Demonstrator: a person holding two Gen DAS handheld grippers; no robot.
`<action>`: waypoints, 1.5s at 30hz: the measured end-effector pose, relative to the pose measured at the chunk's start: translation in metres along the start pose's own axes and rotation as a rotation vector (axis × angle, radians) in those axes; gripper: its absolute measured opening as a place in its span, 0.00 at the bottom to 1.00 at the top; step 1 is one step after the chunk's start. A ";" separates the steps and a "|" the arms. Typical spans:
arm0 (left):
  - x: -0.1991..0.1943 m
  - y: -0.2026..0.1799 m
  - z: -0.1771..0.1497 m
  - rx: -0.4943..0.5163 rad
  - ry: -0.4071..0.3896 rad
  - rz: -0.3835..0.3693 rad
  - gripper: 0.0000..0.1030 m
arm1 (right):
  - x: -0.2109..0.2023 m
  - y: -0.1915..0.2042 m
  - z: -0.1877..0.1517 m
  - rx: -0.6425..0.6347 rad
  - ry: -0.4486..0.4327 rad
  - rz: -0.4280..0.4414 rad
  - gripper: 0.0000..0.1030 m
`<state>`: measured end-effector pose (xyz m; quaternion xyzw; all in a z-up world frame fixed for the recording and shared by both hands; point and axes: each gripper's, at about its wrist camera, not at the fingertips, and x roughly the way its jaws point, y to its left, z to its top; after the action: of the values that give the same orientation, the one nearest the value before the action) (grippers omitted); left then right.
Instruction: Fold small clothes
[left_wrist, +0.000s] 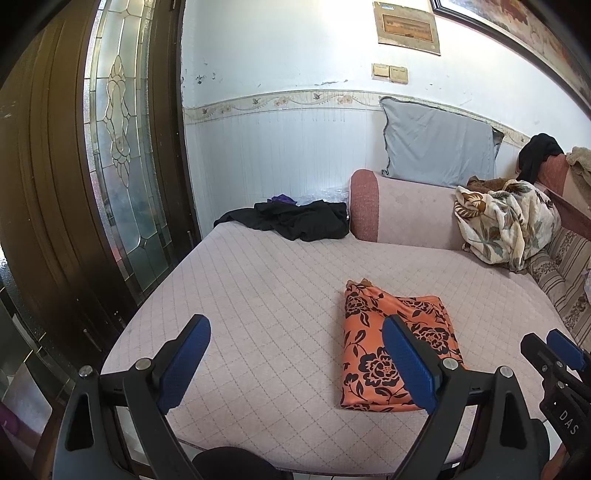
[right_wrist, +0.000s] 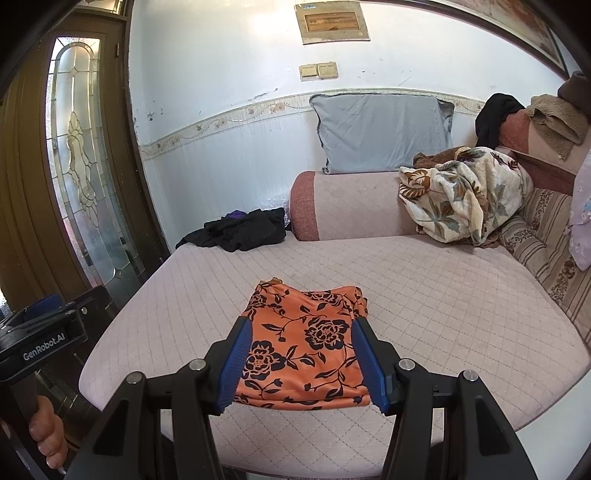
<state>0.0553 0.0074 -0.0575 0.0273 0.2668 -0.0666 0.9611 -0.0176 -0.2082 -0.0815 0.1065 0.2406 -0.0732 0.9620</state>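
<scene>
An orange garment with black flowers (left_wrist: 395, 350) lies folded into a flat rectangle on the pink quilted sofa seat (left_wrist: 258, 295). It also shows in the right wrist view (right_wrist: 306, 343), near the seat's front edge. My left gripper (left_wrist: 295, 363) is open and empty, above the seat to the left of the garment. My right gripper (right_wrist: 301, 365) is open and empty, its fingers either side of the garment's near part, above it. The right gripper also shows at the right edge of the left wrist view (left_wrist: 554, 354).
A heap of black clothes (left_wrist: 295, 219) lies at the seat's far left. A floral blanket (left_wrist: 506, 221) is bunched at the far right by the pink armrest (left_wrist: 399, 214). A grey pillow (left_wrist: 439, 144) leans on the wall. A dark glass-panelled door (left_wrist: 122, 147) stands left.
</scene>
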 end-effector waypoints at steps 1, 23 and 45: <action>-0.001 0.000 0.000 0.000 -0.001 -0.002 0.91 | -0.001 0.000 0.000 0.000 -0.002 0.000 0.58; -0.007 0.004 -0.001 -0.007 -0.019 -0.006 0.91 | -0.009 0.011 0.004 -0.012 -0.019 0.006 0.58; -0.008 0.006 0.002 -0.010 -0.023 -0.009 0.91 | -0.011 0.010 0.011 -0.010 -0.043 0.006 0.58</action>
<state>0.0500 0.0140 -0.0516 0.0207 0.2564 -0.0701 0.9638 -0.0204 -0.1997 -0.0654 0.1009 0.2197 -0.0715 0.9677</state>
